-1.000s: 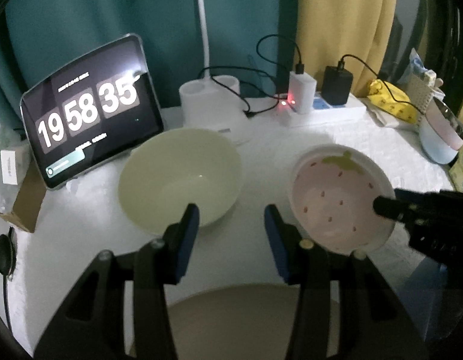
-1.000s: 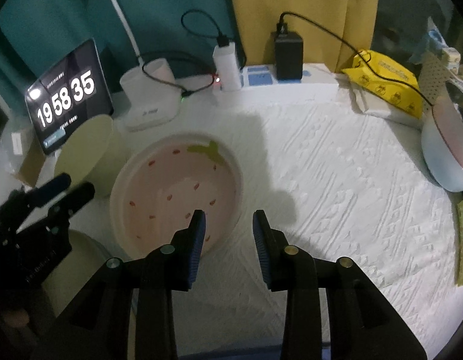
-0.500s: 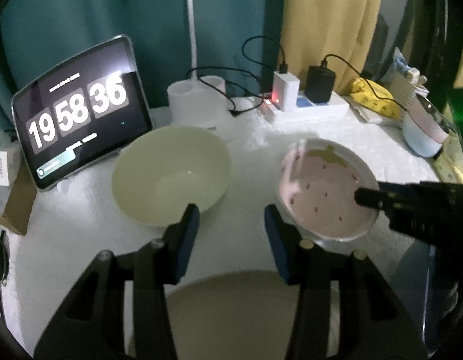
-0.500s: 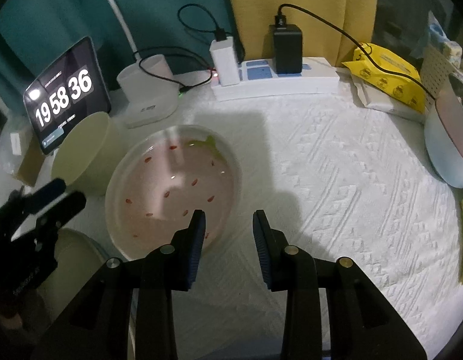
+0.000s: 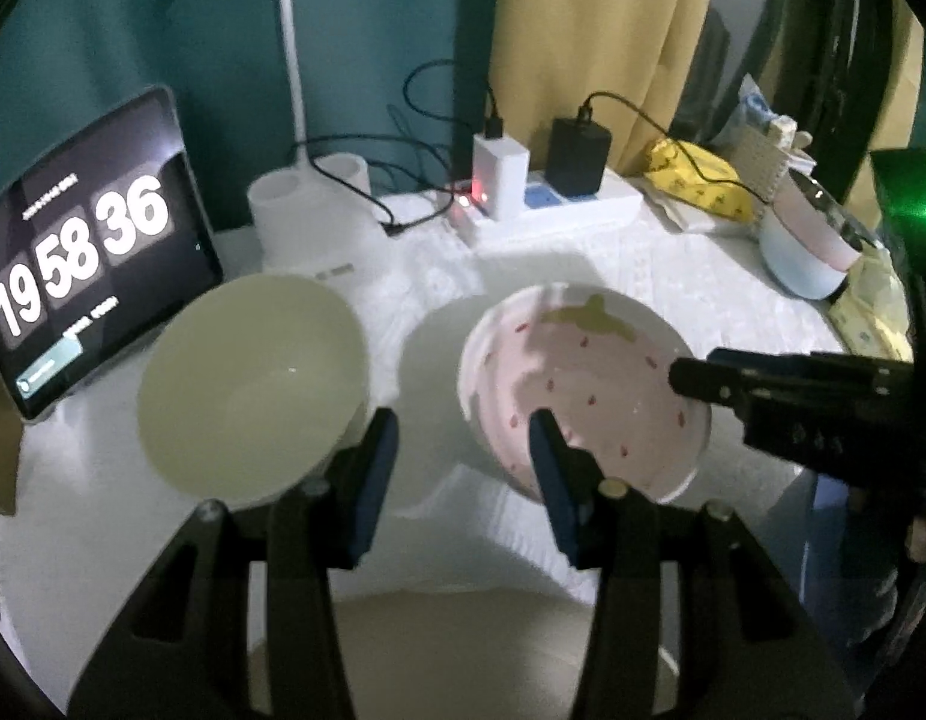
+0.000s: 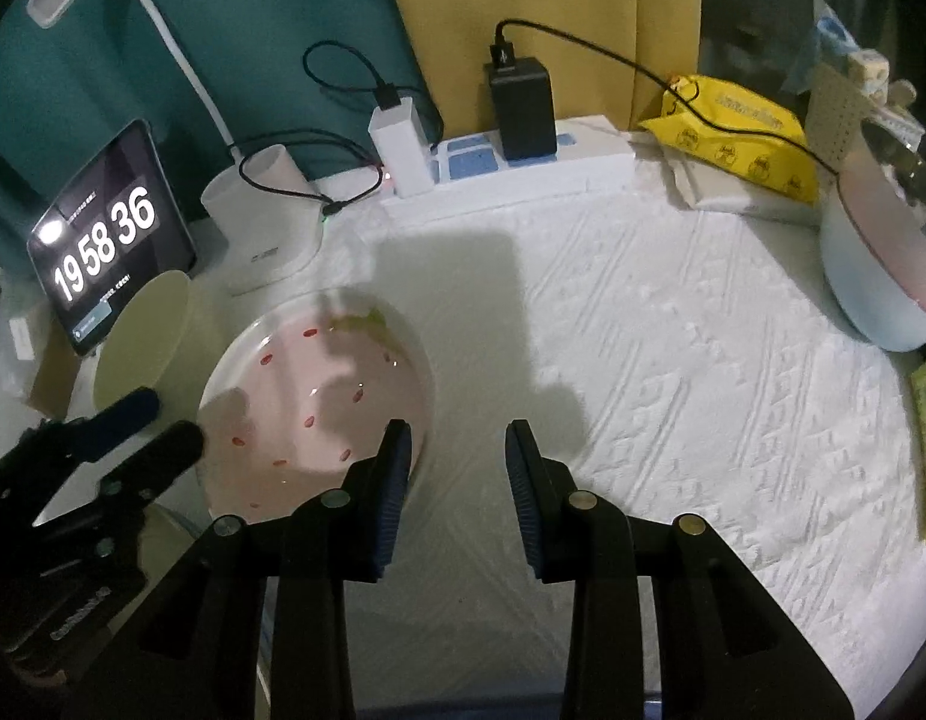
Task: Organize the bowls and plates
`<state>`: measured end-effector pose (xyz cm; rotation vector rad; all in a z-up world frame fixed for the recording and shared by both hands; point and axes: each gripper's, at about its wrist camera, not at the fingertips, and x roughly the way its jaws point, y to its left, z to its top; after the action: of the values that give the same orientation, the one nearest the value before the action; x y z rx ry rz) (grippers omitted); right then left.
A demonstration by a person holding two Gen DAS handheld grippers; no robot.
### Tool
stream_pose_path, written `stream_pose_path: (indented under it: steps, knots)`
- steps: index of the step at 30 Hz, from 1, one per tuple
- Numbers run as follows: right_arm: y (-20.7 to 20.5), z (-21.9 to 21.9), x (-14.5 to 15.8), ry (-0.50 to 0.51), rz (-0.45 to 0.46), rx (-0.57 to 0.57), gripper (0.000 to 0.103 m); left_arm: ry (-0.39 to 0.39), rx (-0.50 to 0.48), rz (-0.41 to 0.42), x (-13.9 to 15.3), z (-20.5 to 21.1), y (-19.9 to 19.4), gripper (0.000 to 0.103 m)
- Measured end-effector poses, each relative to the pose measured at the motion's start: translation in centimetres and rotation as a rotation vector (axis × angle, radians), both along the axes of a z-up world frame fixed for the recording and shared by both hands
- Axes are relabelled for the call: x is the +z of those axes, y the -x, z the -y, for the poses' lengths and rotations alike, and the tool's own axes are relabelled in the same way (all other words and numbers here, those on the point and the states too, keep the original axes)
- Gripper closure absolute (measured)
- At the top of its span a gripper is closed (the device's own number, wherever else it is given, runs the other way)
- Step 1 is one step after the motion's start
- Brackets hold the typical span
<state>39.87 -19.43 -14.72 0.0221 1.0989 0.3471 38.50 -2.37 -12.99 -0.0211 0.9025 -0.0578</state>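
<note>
strawberry plate [image 5: 589, 384] hangs tilted above the white cloth [image 6: 673, 360], its shadow on the cloth behind it, so i'd judge it is being carried toward a stack. the right gripper [image 6: 456, 450] has its left finger over the plate's near rim; whether the pads truly pinch that rim i cannot tell, since the jaws look part spread with cloth showing between them. from the left gripper [image 5: 459, 450] the plate sits at one o'clock, the cream bowl [image 5: 252, 390] at eleven, and a beige dish [image 5: 463, 654] lies under it at six. that gripper's jaws stand apart, holding nothing, likely waiting its turn. a blue bowl [image 6: 871, 282] rests far off at two o'clock from the right one.
</note>
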Motion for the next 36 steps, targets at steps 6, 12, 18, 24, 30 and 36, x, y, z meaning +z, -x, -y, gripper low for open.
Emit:
stream_pose_path:
  steps: [6, 12, 18, 24, 30, 36]
  knots:
    - [0.0, -1.0, -0.9, 0.008, -0.026, 0.046, 0.069, 0.034, -0.014, -0.082, -2.0, 0.5, -2.0, 0.057]
    - [0.3, -2.5, -1.2, 0.054, -0.001, 0.095, 0.081, 0.01, -0.051, -0.073, -2.8, 1.9, -1.8, 0.071]
    - [0.3, -1.8, -0.9, 0.033, 0.015, 0.085, 0.086, 0.016, -0.036, -0.054, -2.5, 1.7, -1.6, 0.077]
    - [1.2, -1.4, 0.9, 0.005, 0.085, 0.078, 0.086, 0.027, -0.021, 0.0, -1.2, 1.6, -0.8, 0.078]
    - [2.5, -1.2, 3.3, -0.01, 0.144, 0.08, 0.086, 0.021, -0.015, 0.064, 1.4, 1.8, 0.5, 0.078]
    - [4.3, -0.6, 5.6, -0.019, 0.195, 0.077, 0.086, 0.026, -0.018, 0.112, 3.5, 2.2, 2.3, 0.078]
